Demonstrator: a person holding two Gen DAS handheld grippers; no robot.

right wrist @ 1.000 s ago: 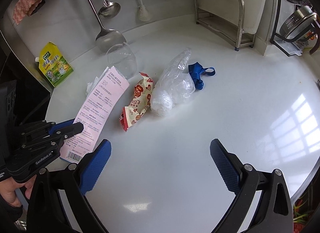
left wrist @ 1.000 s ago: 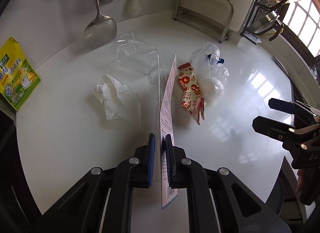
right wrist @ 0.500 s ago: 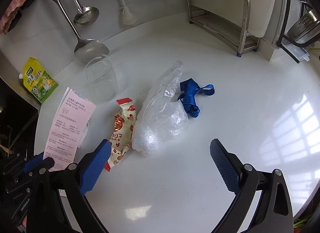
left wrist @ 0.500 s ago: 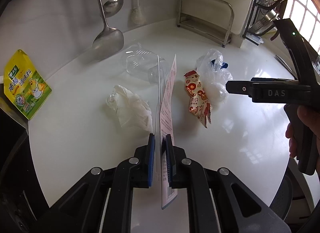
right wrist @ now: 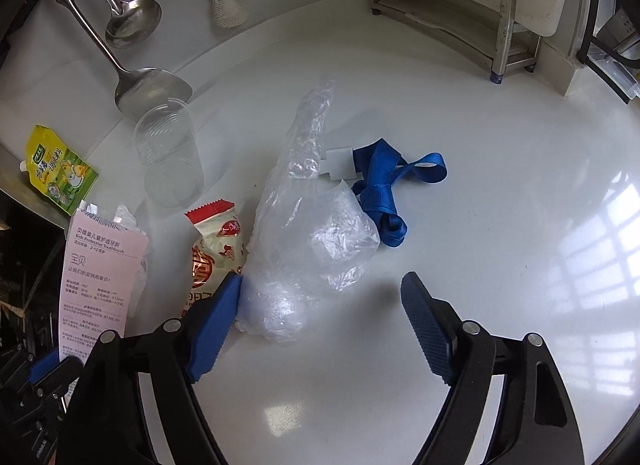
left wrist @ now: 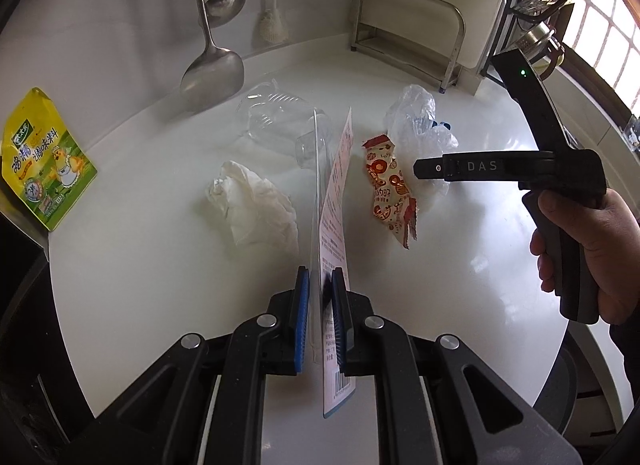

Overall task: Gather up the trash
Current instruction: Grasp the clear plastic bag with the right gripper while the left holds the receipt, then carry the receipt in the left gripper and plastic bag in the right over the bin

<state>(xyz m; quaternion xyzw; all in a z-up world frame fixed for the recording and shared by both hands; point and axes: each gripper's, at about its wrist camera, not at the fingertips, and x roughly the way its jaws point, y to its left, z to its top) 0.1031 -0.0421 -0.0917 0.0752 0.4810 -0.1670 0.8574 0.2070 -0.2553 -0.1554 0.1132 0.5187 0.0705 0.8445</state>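
My left gripper [left wrist: 320, 297] is shut on a pink toothbrush package card [left wrist: 334, 225], held edge-on above the white counter; the card also shows in the right wrist view [right wrist: 100, 273]. My right gripper [right wrist: 324, 305] is open, its jaws straddling a crumpled clear plastic bag [right wrist: 312, 249], with the left pad touching it. The bag also shows in the left wrist view [left wrist: 416, 125]. A red and white snack wrapper [right wrist: 212, 257] lies just left of the bag. A crumpled white tissue [left wrist: 252, 205] lies left of the card.
A clear plastic cup [right wrist: 170, 153] lies on its side at the back. A blue strap [right wrist: 384, 193] lies right of the bag. A green seasoning pouch [right wrist: 60, 173] sits at the counter's left edge. Ladles [right wrist: 132, 21] hang on the wall; a metal rack [right wrist: 460, 5] stands behind.
My right gripper has moved forward and down until its open jaws straddle the plastic bag. My left gripper still holds the card and has barely moved.
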